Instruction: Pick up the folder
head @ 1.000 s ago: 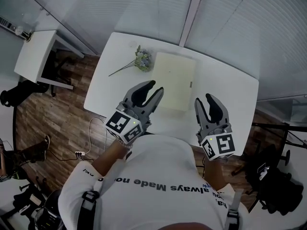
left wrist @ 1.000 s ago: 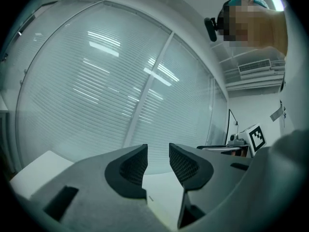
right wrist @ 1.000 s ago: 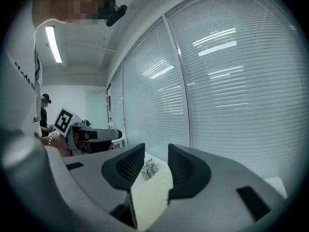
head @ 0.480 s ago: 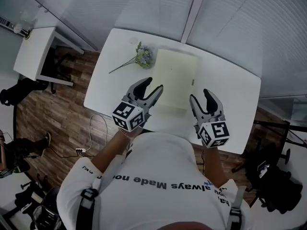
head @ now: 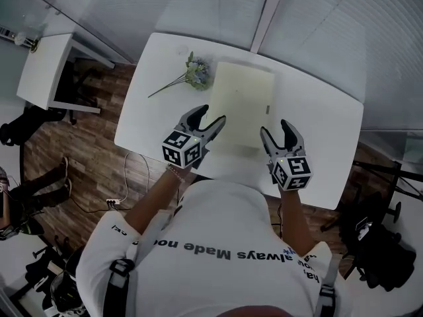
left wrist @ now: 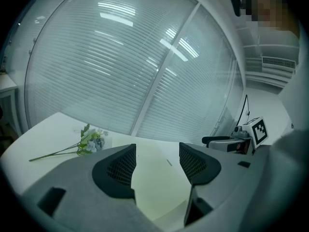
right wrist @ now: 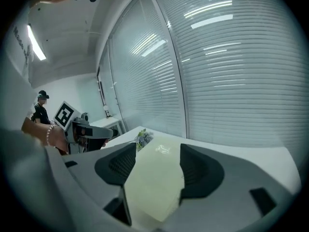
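Observation:
A pale yellow folder (head: 241, 103) lies flat on the white table (head: 317, 131). In the head view my left gripper (head: 206, 116) hovers at the folder's near left corner, and my right gripper (head: 277, 129) at its near right corner. Both jaws are opening and hold nothing. The left gripper view shows the folder (left wrist: 157, 178) ahead between the left gripper's (left wrist: 157, 161) dark pads. In the right gripper view, the folder (right wrist: 154, 178) stretches away between the wide pads of the right gripper (right wrist: 157, 166).
A small bunch of flowers (head: 192, 76) lies on the table left of the folder, stems pointing left. A white side table (head: 43, 71) stands at far left. Window blinds (head: 218, 8) run behind the table. Wooden floor and a cable lie at left.
Both grippers have sunk toward the table and moved forward to the folder's near edge. Their jaws have spread wider.

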A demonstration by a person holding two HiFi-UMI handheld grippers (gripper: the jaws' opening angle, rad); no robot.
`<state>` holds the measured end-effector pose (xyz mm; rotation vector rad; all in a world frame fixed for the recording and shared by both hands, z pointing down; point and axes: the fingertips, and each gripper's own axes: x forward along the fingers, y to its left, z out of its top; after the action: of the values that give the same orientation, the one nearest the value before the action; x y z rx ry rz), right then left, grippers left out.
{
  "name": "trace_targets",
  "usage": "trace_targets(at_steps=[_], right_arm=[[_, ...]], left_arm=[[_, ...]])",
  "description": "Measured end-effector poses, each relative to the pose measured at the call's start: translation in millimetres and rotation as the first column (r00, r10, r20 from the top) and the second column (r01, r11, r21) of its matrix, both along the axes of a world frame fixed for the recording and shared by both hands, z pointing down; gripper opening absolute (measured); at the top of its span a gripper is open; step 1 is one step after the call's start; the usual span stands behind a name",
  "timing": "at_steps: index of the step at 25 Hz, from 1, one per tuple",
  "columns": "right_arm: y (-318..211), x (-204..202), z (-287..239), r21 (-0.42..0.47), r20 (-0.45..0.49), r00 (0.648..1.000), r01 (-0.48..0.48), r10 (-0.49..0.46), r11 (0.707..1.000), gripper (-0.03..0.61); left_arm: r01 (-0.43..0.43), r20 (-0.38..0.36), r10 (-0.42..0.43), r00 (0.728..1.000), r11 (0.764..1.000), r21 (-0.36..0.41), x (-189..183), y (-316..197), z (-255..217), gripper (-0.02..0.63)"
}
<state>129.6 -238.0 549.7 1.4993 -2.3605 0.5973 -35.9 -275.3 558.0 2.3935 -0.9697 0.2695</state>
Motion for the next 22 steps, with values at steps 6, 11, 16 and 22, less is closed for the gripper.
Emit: trace_targets(at_steps=[6, 11, 16, 22], right_arm=[[-1, 5, 41, -0.072, -0.018, 1.0, -0.007, 0.005, 0.997, 0.261], [-5, 11, 82, -0.141, 0.0, 1.0, -0.027, 0.027, 0.99, 0.27], [-6, 17, 119, -0.21, 0.016, 0.999, -0.034, 0.038, 0.977, 0.279], [-7, 13, 152, -0.289, 0.073, 0.996, -0.023, 0.046, 0.957, 0.293]], left_arm=[[0.0, 0.026, 0.003, 1.0, 0.995, -0.097, -2, -3, 48, 0.272], [0.01, 0.012, -0.008, 1.0, 0.981, -0.196, -5, -5, 85, 0.307], [0.019, 0.043, -0.009, 0.999, 0.968, -0.251, -10, -2, 119, 0.319], [0.014, 0.014, -0.01, 1.0, 0.945, -0.327, -11, 0, 148, 0.327]])
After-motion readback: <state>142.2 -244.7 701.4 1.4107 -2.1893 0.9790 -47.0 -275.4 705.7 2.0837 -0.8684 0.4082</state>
